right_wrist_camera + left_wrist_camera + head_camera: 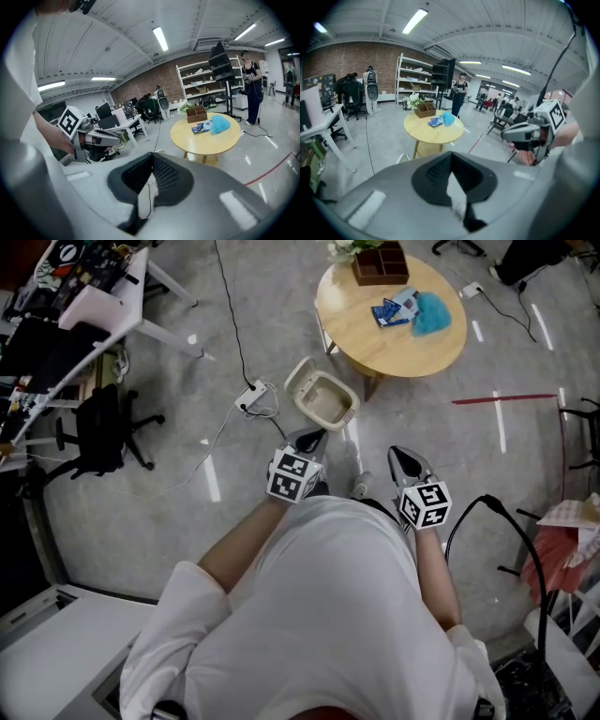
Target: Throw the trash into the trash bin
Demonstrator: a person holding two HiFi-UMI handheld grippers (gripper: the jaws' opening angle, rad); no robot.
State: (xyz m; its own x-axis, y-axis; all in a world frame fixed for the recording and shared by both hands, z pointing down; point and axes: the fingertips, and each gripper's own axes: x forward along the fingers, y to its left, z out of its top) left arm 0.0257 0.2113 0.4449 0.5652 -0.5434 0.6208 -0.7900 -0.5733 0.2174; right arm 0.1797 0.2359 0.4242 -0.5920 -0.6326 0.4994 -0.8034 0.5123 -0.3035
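Note:
A round wooden table [394, 343] stands ahead, with a crumpled blue piece of trash [431, 313] and a blue packet [389, 311] on it. The left gripper view shows them too, the blue trash [448, 118] beside the packet [436, 122]. A beige trash bin [323, 397] sits on the floor in front of the table. My left gripper [309, 437] hovers just short of the bin, shut and empty. My right gripper [401, 456] is beside it, also shut with nothing in it. Both are well away from the table top.
A brown wooden box [380, 263] stands at the table's far edge. A white power strip [251, 397] with cables lies left of the bin. A white desk [103, 306] and black office chair [98, 427] are at the left. Red tape [502, 398] crosses the floor at the right.

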